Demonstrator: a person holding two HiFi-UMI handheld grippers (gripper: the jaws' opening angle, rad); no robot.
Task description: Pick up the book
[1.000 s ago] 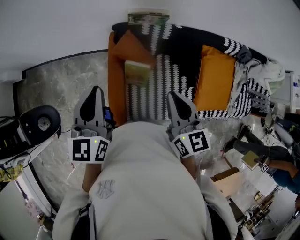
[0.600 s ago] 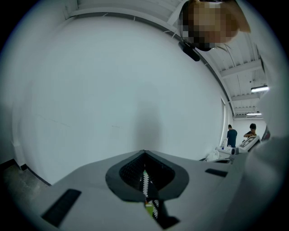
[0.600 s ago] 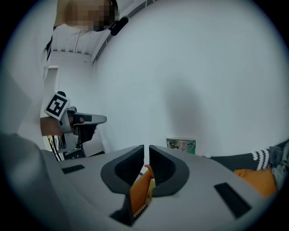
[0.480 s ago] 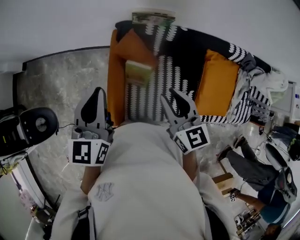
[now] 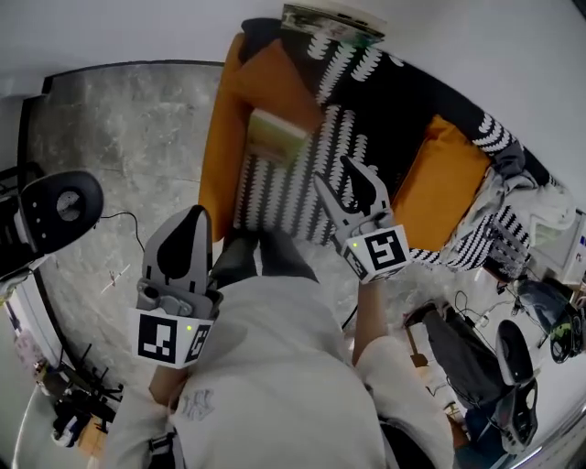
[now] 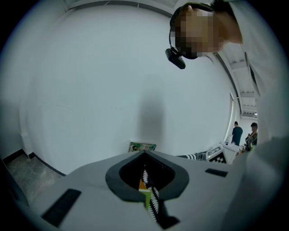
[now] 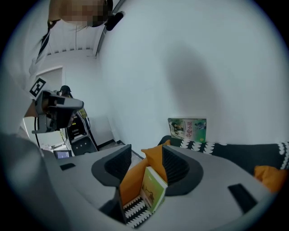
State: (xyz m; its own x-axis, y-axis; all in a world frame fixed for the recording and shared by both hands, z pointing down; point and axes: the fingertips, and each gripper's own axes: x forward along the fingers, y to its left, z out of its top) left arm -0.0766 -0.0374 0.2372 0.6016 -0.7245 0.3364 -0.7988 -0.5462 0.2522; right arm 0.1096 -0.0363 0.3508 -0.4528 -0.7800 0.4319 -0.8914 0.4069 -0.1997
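A green-covered book (image 5: 275, 136) stands on the sofa seat, leaning against an orange cushion (image 5: 275, 87). My right gripper (image 5: 334, 174) hovers over the black-and-white sofa throw (image 5: 284, 197), a short way before the book and apart from it. Its jaws are opening and nothing is between the pads. In the right gripper view the book (image 7: 153, 189) shows through the gap of the right gripper (image 7: 146, 152). My left gripper (image 5: 195, 215) hangs lower at the left over the floor, shut and empty. Through the left gripper (image 6: 145, 155) only a sliver of book (image 6: 145, 196) shows.
A second picture book (image 5: 330, 20) stands on the sofa back against the white wall. Another orange cushion (image 5: 449, 183) and piled clothes (image 5: 522, 211) fill the sofa's right end. A black round device (image 5: 59, 206) sits at the left, shoes and bags (image 5: 513, 366) on the floor at the right.
My right gripper has reached forward toward the book and its jaws have spread from shut to open. The left gripper has sunk and dropped back. The head view has tilted.
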